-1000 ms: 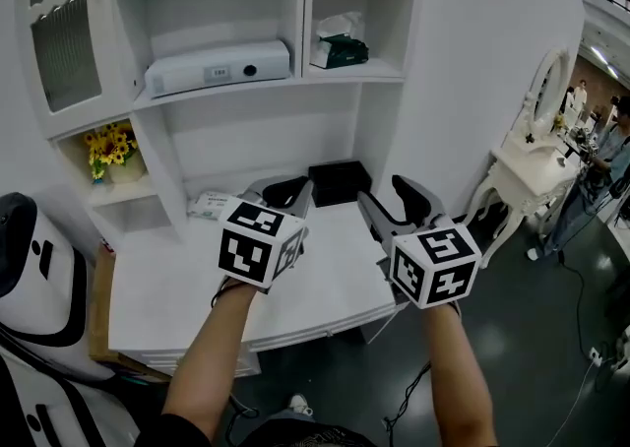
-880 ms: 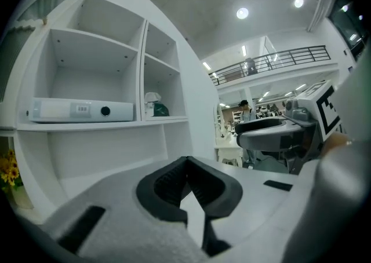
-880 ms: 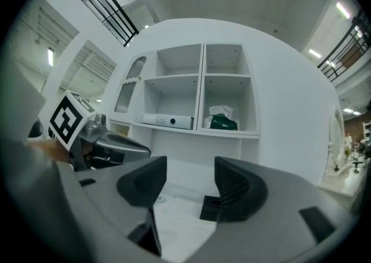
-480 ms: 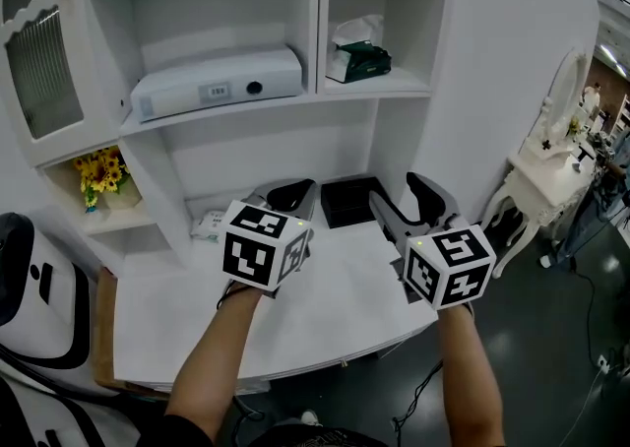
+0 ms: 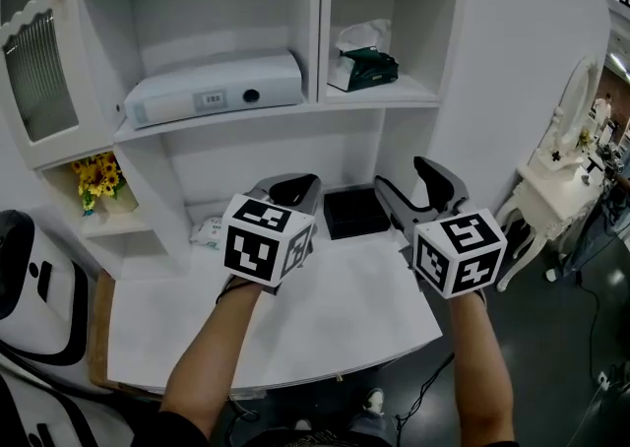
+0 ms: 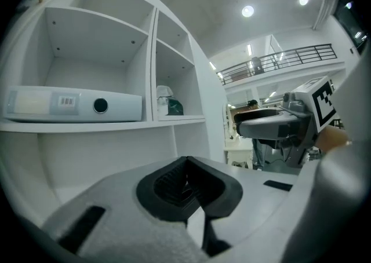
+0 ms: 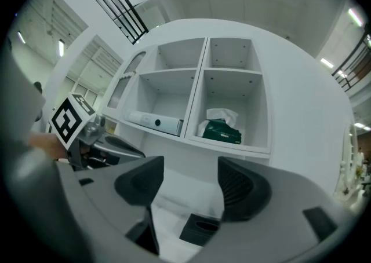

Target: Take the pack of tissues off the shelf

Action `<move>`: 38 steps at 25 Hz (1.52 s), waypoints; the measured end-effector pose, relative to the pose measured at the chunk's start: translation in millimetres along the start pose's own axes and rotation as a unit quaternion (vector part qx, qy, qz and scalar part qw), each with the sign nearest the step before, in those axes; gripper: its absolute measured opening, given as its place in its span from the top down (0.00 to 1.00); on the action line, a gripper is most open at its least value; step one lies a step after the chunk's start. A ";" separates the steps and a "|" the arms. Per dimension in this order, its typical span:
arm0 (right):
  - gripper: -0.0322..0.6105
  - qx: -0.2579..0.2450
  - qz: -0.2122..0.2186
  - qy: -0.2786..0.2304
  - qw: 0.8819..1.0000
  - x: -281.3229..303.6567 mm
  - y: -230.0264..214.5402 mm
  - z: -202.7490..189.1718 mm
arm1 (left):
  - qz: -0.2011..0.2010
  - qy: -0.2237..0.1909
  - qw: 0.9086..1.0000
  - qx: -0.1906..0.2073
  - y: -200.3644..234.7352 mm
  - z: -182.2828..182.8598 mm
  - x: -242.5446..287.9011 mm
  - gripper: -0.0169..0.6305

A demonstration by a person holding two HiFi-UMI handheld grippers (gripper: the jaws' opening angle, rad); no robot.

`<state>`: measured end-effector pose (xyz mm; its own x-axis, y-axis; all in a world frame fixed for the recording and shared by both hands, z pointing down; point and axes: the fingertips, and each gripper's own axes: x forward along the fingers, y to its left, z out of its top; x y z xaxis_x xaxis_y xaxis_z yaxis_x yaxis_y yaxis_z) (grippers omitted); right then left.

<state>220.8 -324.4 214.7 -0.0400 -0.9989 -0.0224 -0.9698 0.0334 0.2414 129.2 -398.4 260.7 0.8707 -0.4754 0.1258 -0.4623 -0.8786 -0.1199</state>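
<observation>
A dark green pack of tissues (image 5: 364, 67) with a white tissue sticking out lies on the upper right shelf (image 5: 379, 97); it also shows as the green pack (image 7: 221, 131) and, small, as the tissue pack (image 6: 167, 106). My right gripper (image 5: 411, 187) hovers over the desk below that shelf, its jaws opening wide with nothing between them (image 7: 188, 182). My left gripper (image 5: 287, 186) is level with it to the left, jaws together (image 6: 186, 182) and holding nothing.
A white binder (image 5: 215, 88) lies flat on the upper left shelf. A black box (image 5: 355, 213) and a small white packet (image 5: 210, 232) sit at the back of the white desk (image 5: 325, 317). Yellow flowers (image 5: 94, 179) stand in a left niche. A white dressing table (image 5: 561, 167) is to the right.
Both grippers have risen and moved toward the shelving, and my view has tilted up. The right gripper's jaws have spread wider.
</observation>
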 end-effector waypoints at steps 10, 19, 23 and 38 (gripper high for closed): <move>0.51 -0.073 0.075 -0.039 0.994 42.9 -60.4 18.6 | 0.086 -0.005 0.996 0.010 5.5 27.6 57.4 0.96; 0.52 -0.156 0.148 -0.048 0.975 88.0 -104.5 38.5 | 0.156 -0.006 0.988 0.004 8.8 54.5 93.6 0.96; 0.52 -0.193 0.168 -0.048 0.966 103.8 -112.9 45.7 | 0.185 -0.004 0.983 0.006 14.5 58.8 95.6 0.96; 0.52 -0.301 0.194 0.002 0.934 156.1 -111.8 57.6 | 0.220 -0.008 0.975 0.006 31.3 61.5 87.6 0.96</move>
<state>309.2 -482.2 128.3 -0.3577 -0.9155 0.1841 -0.5712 0.3705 0.7324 201.3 -464.7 207.5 0.5911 -0.8054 0.0434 -0.7899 -0.5890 -0.1707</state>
